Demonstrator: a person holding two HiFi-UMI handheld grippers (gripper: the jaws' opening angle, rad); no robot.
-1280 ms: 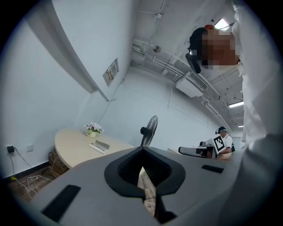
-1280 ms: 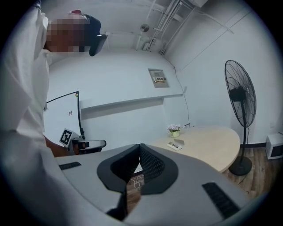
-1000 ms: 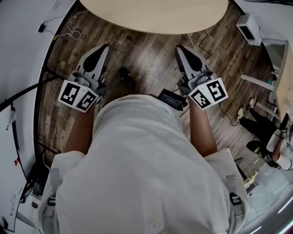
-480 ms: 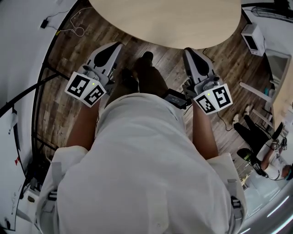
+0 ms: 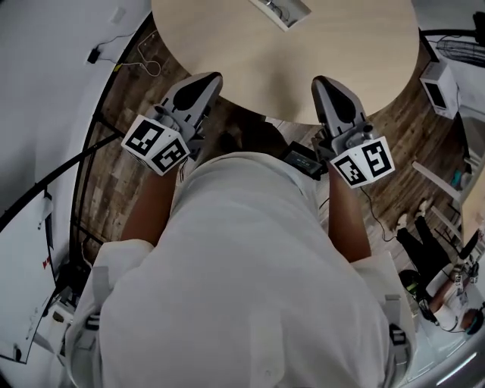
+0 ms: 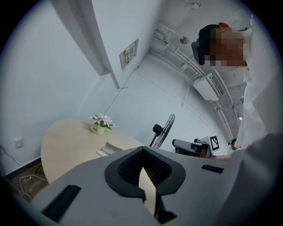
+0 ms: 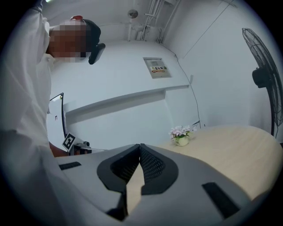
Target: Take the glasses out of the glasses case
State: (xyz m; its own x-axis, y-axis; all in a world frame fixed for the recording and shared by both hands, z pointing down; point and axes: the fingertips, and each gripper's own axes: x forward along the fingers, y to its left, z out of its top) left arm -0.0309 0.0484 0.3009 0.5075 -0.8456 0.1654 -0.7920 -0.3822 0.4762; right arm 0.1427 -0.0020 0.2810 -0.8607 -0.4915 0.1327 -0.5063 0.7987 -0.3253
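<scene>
A pale flat case-like thing lies at the far side of the round wooden table; in the left gripper view it sits near a small flower pot. No glasses show. My left gripper is at the table's near edge, shut, its tips touching with nothing between them. My right gripper reaches over the same edge and is also shut and empty. The person's white shirt fills the lower half of the head view.
A standing fan is at the table's right side, seen also in the left gripper view as a fan. The flower pot stands by the wall. A white box and cables lie on the wooden floor.
The person has walked forward: the table has come nearer, and both shut grippers, which were over the floor, are now at its near edge.
</scene>
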